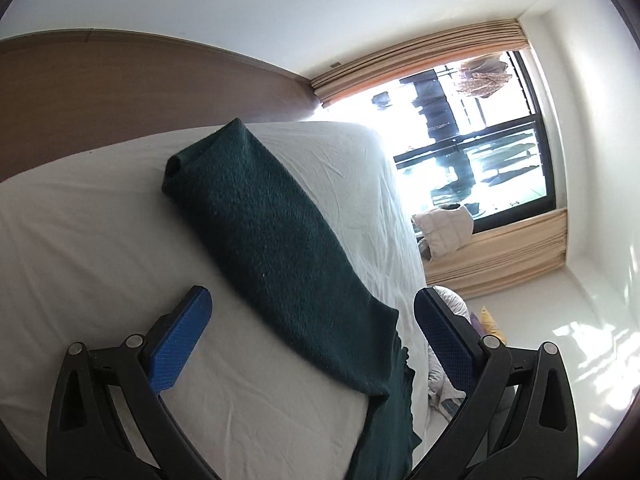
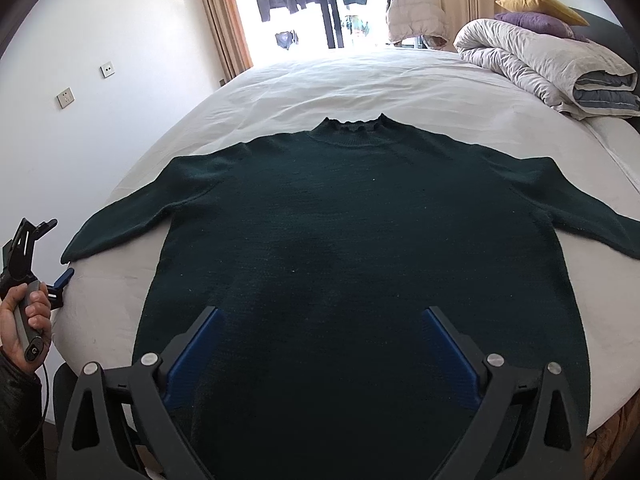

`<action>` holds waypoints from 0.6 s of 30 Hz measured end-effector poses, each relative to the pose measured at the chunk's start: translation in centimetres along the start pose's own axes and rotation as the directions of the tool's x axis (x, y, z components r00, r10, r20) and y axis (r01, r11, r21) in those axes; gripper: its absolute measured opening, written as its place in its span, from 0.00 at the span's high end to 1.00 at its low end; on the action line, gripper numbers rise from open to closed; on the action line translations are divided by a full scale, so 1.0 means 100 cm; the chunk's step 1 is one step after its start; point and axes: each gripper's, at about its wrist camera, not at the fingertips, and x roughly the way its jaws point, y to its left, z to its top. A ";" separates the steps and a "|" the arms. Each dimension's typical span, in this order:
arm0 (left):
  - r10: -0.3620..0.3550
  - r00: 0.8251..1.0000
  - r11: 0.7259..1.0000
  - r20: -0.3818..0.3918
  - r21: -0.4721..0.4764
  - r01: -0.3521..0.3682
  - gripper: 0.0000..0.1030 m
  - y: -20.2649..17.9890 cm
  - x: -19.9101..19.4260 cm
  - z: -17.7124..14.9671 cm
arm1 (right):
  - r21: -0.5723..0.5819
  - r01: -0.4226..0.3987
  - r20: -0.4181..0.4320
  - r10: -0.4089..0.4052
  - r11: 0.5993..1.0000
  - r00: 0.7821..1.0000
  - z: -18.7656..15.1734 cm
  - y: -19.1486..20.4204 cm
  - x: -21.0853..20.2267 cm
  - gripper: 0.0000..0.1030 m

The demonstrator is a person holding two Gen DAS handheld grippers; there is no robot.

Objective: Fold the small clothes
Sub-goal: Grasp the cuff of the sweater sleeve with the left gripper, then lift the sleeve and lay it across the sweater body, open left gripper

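The dark green knitted sweater (image 2: 360,240) is lying flat on the white-sheeted bed (image 2: 360,80), unfolded. Both the left gripper (image 1: 312,336) and right gripper (image 2: 320,344) are hovering, jaws open; next, pinching a sleeve.

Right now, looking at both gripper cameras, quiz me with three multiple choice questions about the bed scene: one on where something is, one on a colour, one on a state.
1. Where is the rolled duvet?
A. On the bed's far right corner
B. On the floor
C. Over the sweater

2. What colour is the sweater?
A. Red
B. Dark green
C. White

3. How is the right gripper?
A. Shut on a sleeve
B. Open above the sweater's lower body
C. Out of view

Answers:
1. A: it lies beside the pillows there.
2. B: dark green knit on the white sheet.
3. B: its blue pads stand apart, gripping nothing.
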 end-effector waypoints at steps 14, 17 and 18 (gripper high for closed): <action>0.029 0.999 0.998 -0.016 -0.052 -0.030 0.87 0.005 0.023 0.032 | 0.038 -0.032 -0.022 0.033 0.999 0.999 -0.006 -0.011 0.010 0.17; 0.054 0.999 0.998 0.000 0.029 -0.053 0.90 -0.020 0.018 0.022 | 0.059 -0.037 -0.017 0.038 0.998 0.999 -0.007 -0.019 0.011 0.18; 0.054 0.999 0.997 0.004 0.060 -0.055 0.90 -0.032 0.019 0.020 | 0.069 -0.039 -0.015 0.040 0.997 0.999 -0.008 -0.022 0.011 0.18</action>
